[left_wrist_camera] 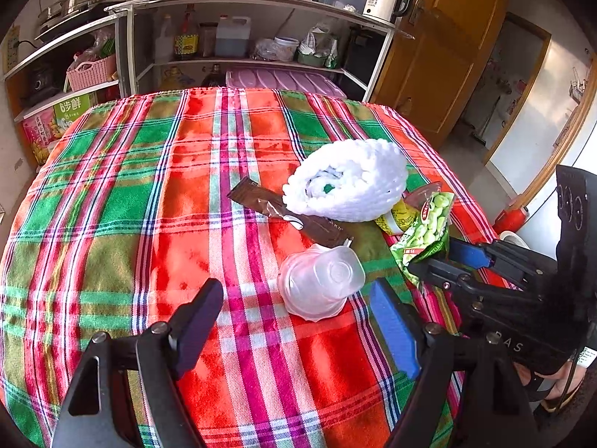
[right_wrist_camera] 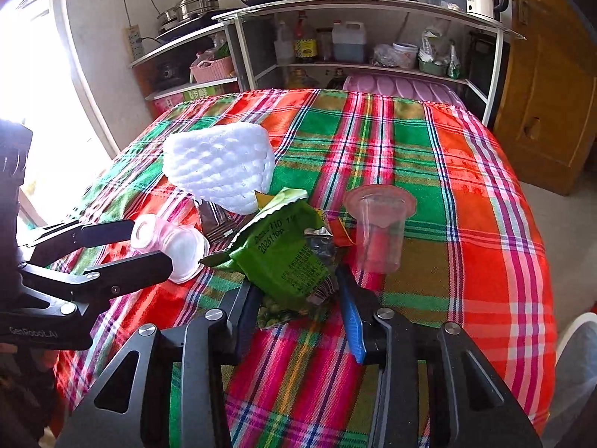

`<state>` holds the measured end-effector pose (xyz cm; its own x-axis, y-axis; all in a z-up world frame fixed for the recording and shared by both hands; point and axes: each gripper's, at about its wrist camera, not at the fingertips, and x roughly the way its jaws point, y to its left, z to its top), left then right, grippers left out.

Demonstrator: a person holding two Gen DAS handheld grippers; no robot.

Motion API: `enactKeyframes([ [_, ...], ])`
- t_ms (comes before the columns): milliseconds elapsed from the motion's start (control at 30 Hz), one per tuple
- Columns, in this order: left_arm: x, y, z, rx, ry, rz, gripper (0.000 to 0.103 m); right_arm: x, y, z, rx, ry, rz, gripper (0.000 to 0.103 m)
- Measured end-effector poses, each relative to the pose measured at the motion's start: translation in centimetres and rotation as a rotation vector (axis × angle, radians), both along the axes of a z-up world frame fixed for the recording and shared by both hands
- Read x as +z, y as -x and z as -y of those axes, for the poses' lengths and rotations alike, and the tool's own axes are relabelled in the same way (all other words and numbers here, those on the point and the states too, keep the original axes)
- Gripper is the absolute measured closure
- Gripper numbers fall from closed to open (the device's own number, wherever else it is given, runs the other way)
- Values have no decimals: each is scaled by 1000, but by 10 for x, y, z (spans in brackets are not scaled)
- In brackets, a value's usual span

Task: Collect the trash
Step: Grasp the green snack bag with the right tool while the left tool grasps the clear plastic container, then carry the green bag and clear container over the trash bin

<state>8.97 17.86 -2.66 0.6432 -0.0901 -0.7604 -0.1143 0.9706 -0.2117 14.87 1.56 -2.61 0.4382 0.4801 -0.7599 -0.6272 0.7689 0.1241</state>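
The green snack packet (right_wrist_camera: 285,261) lies crumpled just in front of the white foam net (right_wrist_camera: 220,166) on the bench (right_wrist_camera: 466,224), its near end between your right tool (right_wrist_camera: 298,321) fingers, which are half open and not yet pinching. Close squarely on the crumpled foil. Your left tool (left_wrist_camera: 298,321) gapes wide around the tipped clear cup (left_wrist_camera: 321,282), beside the packet, gripping nothing.
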Motion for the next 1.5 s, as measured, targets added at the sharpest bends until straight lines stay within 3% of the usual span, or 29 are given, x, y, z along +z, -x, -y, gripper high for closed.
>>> enactKeyframes([
  [133,-1,-3,1,9,-9,8,21,3,3,5,-17,-14,14,73],
  [400,-3,-7,6,31,-46,25,24,4,7,23,-64,-63,-10,73],
  [600,-7,-11,10,28,-48,12,35,3,8,26,-73,-87,-23,73],
  [867,-7,-11,12,13,-48,11,59,3,10,25,-70,-91,-24,73],
  [1500,8,8,24,-8,-71,54,60,11,25,37,-93,-102,-2,73],
])
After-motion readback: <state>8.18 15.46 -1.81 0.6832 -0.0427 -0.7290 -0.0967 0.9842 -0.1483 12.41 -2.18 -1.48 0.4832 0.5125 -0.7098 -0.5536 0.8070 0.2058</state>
